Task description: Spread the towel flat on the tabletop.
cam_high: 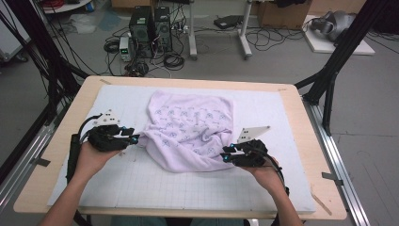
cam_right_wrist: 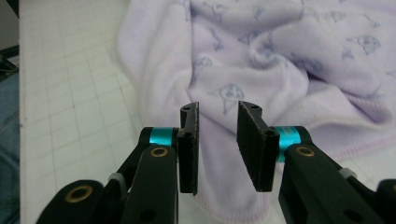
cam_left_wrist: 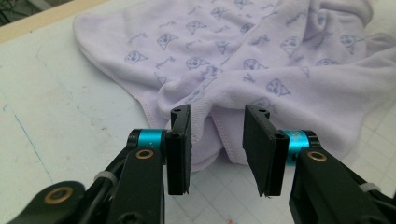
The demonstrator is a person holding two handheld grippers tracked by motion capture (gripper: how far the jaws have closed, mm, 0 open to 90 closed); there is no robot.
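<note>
Right now your left gripper point(cam_high: 136, 137) sits at the left edge of the towel point(cam_high: 190, 129), jaws parted with a clear gap. In the left gripper view your gripper point(cam_left_wrist: 218, 144) has a folded hem of the towel point(cam_left_wrist: 243, 60) just beyond the pads; cloth shows through the gap but the pads are not pressing on it. Nothing is pinched.

Your right gripper point(cam_high: 225, 155) is at the towel's lower right corner, jaws also parted. In the right gripper view your gripper point(cam_right_wrist: 218, 144) hangs over the towel point(cam_right_wrist: 289, 70), with cloth below and behind the gap; the pads are off the fabric, so no grip there either.

The towel is pale lilac with a small blue print, lying crumpled near the middle of the white gridded mat point(cam_high: 141, 183) on the tabletop point(cam_high: 42, 174). Its far edge lies fairly flat; the near part is bunched in folds between your two grippers. A stitched hem runs along the near edge in both gripper views.

Your left hand point(cam_high: 91, 157) and right hand point(cam_high: 266, 174) come in from the bottom of the high view, each wrapped round its gripper body, with a grey three-cornered plate on top of each. Behind the tabletop, computer towers point(cam_high: 150, 30) and loose cables stand on the floor.
</note>
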